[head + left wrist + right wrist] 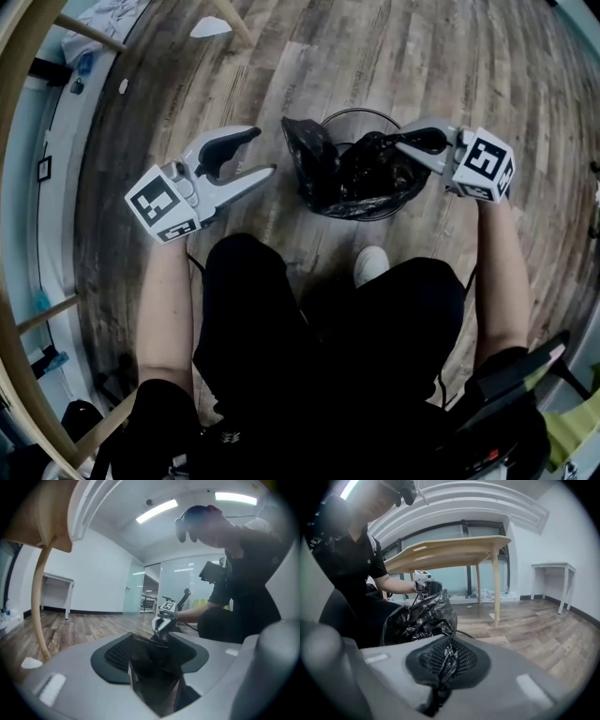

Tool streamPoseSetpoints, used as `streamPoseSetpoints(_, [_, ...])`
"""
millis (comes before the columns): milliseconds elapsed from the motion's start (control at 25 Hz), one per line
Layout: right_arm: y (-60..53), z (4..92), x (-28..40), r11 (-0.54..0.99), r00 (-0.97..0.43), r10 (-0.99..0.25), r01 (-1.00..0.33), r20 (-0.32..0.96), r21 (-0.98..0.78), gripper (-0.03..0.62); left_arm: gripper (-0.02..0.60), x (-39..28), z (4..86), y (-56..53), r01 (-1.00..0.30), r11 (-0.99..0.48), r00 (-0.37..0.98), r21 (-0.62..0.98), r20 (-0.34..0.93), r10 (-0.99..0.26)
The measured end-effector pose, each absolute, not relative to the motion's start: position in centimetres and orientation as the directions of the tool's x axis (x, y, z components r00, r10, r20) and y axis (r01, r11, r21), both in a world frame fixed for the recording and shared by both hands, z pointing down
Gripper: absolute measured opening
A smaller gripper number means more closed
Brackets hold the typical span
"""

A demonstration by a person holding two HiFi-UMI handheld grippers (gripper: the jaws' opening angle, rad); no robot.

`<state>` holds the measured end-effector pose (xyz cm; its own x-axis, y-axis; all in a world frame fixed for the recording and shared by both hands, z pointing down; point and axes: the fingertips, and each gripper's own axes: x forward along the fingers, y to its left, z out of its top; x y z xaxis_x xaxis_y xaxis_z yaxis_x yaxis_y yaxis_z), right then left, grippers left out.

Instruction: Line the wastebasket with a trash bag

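Hanging just left of the basket, the left gripper [264,150] has its jaws spread with nothing between them. Its tips sit near the bag's left edge but do not touch it. Next along, the black trash bag [337,173] lies crumpled in the round wire wastebasket [356,111], which stands on the wood-plank floor [375,56] just ahead of the person's knees. The bag's left side bunches up past the rim, while the far arc of the rim is bare wire. At the basket's right side, the right gripper [401,142] is clamped tight on a twist of the bag's plastic — its own view shows the black film pinched between the ribbed pads, with the rest of the bag ballooning beyond. A white shoe [372,265] shows on the floor just on the person's side of the basket.
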<state>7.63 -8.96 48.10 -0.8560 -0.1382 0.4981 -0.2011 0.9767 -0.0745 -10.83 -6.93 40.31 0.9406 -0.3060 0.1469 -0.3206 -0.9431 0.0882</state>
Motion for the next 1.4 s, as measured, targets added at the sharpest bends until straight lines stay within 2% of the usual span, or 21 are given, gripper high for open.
streamPoseSetpoints(200, [-8.7,48.1,7.6,0.976,-0.859,-0.134,-0.200,0.494,-0.083,0.003,0.272,-7.5,39.9,-9.1,-0.276,-0.961,0.944,0.011,0.189,-0.269])
streamPoseSetpoints(360, [-8.7,47.7,7.5,0.977,-0.861,-0.137,-0.198,0.489,-0.076,0.003,0.290,-5.7,42.3,-8.7,-0.181,-0.981,0.923,-0.063,0.334,-0.192])
streamPoseSetpoints(600, [-8.9,46.5,8.2,0.974,-0.874,-0.162,-0.217,0.458,-0.070,0.003,0.290,-6.0,46.7,-7.3,-0.114,-0.992,0.874,-0.053,0.470,-0.126])
streamPoseSetpoints(800, [-9.5,46.6,9.7,0.961,-0.875,-0.200,-0.263,0.442,-0.085,0.003,0.289,-6.6,49.1,-6.1,-0.095,-0.995,0.849,-0.014,0.520,-0.089])
streamPoseSetpoints(840, [-9.6,46.7,9.9,0.958,-0.874,-0.206,-0.271,0.439,-0.090,0.003,0.274,-6.7,49.4,-5.9,-0.093,-0.996,0.845,-0.008,0.529,-0.083])
streamPoseSetpoints(880, [-9.7,46.7,10.1,0.956,-0.874,-0.212,-0.279,0.436,-0.094,0.003,0.230,-6.7,49.7,-5.9,-0.093,-0.996,0.841,-0.006,0.535,-0.082])
streamPoseSetpoints(1000, [-10.1,47.0,10.5,0.945,-0.870,-0.242,-0.311,0.429,-0.099,0.003,0.019,-6.6,49.2,-6.6,-0.132,-0.991,0.850,-0.011,0.513,-0.119])
streamPoseSetpoints(1200, [-11.9,47.6,11.8,0.903,-0.841,-0.342,-0.418,0.418,-0.102,0.003,0.009,-6.8,47.3,-9.1,-0.264,-0.963,0.883,0.061,0.417,-0.216])
streamPoseSetpoints(1280, [-12.9,48.1,12.4,0.875,-0.820,-0.390,-0.471,0.418,-0.108,0.003,0.008,-7.3,48.1,-10.4,-0.336,-0.940,0.857,0.066,0.435,-0.275])
streamPoseSetpoints(1400, [-14.5,49.6,13.4,0.825,-0.782,-0.452,-0.549,0.430,-0.132,0.003,0.008,-8.1,50.4,-11.9,-0.412,-0.911,0.772,-0.006,0.528,-0.353])
